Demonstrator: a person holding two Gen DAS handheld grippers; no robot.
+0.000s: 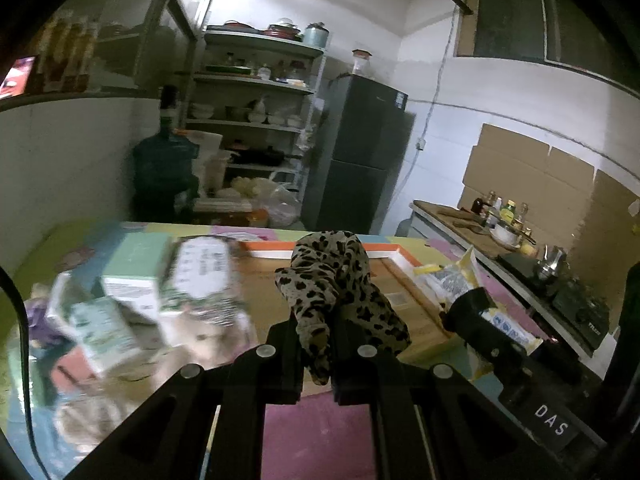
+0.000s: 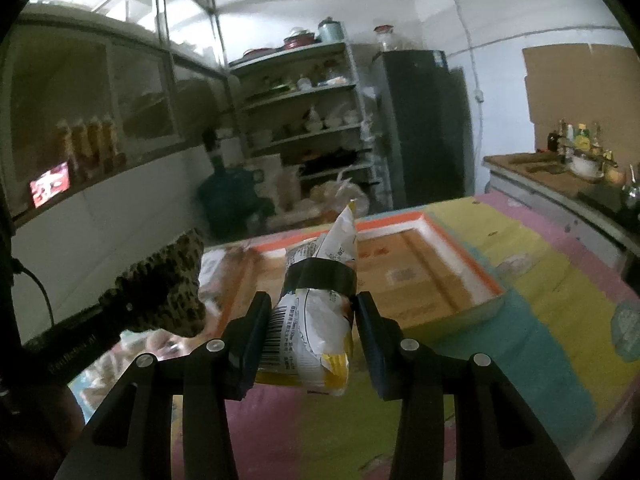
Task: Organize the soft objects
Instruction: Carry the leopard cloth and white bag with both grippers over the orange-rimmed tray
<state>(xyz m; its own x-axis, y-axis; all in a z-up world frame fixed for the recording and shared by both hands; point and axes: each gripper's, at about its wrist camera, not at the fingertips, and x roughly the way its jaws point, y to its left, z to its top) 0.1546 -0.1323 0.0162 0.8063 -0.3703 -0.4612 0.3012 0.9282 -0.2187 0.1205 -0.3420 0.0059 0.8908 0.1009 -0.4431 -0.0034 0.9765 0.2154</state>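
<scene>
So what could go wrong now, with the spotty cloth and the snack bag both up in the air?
1. The left hand-held gripper pinches only a fold of the leopard-print cloth; the loose rest hangs free and might snag the orange-rimmed box.
2. The right hand-held gripper squeezes the snack bag, which is slippery and puffy, so it could slide out or get crushed.
3. Both held things are close together and could bump.

Both wrist views close over table (image 1: 328, 420), sharing tray (image 2: 460, 264), shelves (image 1: 256, 80)
</scene>
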